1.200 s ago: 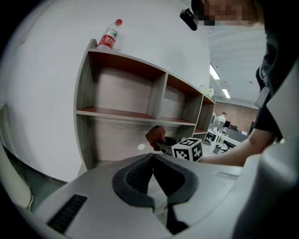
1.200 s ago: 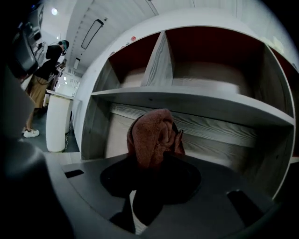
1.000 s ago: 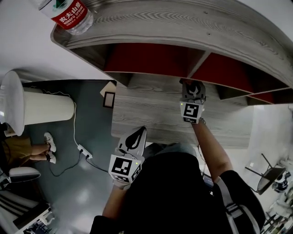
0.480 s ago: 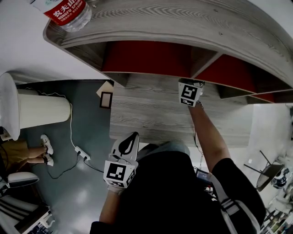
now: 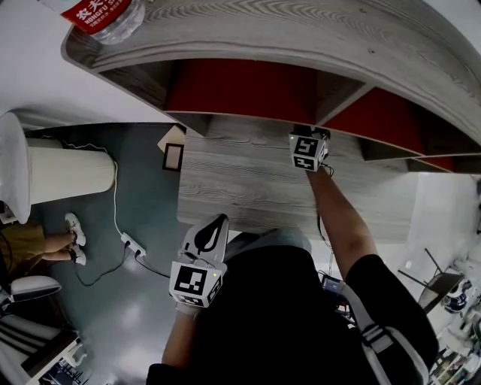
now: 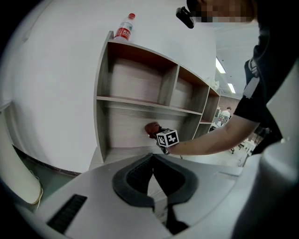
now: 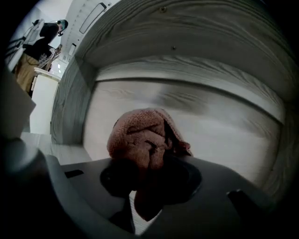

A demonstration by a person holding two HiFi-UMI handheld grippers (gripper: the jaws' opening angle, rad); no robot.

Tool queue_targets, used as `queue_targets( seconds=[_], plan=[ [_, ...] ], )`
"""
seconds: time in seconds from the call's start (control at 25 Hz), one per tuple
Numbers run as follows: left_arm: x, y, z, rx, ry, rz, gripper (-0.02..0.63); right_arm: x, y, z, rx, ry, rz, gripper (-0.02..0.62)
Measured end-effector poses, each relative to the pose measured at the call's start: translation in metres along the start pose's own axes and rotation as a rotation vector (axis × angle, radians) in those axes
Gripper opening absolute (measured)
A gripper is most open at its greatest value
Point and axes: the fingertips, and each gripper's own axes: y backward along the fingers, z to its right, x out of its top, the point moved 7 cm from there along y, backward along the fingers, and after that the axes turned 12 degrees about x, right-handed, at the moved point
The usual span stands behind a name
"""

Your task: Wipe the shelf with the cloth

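A wood-grain shelf unit (image 5: 248,184) with red back panels fills the upper head view. My right gripper (image 7: 149,161) is shut on a crumpled red cloth (image 7: 140,133) and reaches into the lower compartment, the cloth close against its grey back wall (image 7: 224,126). In the head view only its marker cube (image 5: 307,150) shows below the shelf board; its tips are hidden. In the left gripper view the cloth (image 6: 151,129) sits just under the middle shelf board (image 6: 126,100). My left gripper (image 5: 211,231) hangs low by my body, shut with nothing in it.
A water bottle (image 5: 101,15) with a red label stands on the shelf top, at its left end. A white cylindrical bin (image 5: 52,177) stands left of the unit, with a cable and power strip (image 5: 131,245) on the grey floor. Someone's shoes (image 5: 74,241) show at far left.
My right gripper has pushed the cloth farther into the lower compartment, its tips passing under the shelf board. The left gripper has drifted slightly left and down.
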Motion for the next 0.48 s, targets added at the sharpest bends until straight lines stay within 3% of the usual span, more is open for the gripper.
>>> queue_targets(
  seconds=[0.2, 0.48],
  plan=[
    [-0.005, 0.004, 0.002, 0.026, 0.013, -0.008, 0.006, -0.04, -0.013, -0.013, 0.075, -0.051, -0.207, 0.112],
    [-0.011, 0.009, 0.006, 0.059, 0.031, -0.023, 0.006, -0.075, -0.022, -0.017, 0.129, -0.059, -0.355, 0.115]
  ],
)
